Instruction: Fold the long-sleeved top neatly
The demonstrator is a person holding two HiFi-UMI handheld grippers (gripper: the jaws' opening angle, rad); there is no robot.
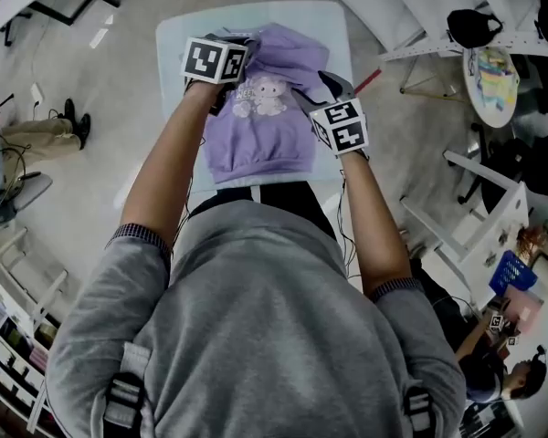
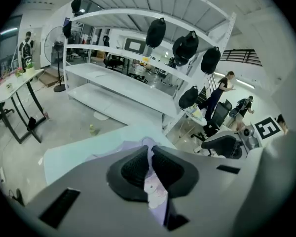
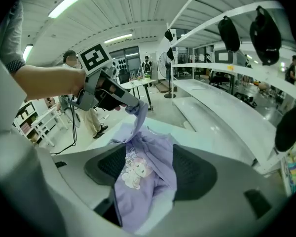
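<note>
Head view: our left fingers (image 2: 130, 169) pinched the lilac top (image 1: 265, 135) beside its cartoon print (image 1: 260, 96); right fingers (image 3: 195, 174) gaped wide opposite. Limp cloth, we judged: grip hems.

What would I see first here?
A purple top with a cartoon animal on it lies on the pale table in the middle. The left claw pinches a bit of its cloth at the far left. The right claw stands wide open at its right side.
</note>
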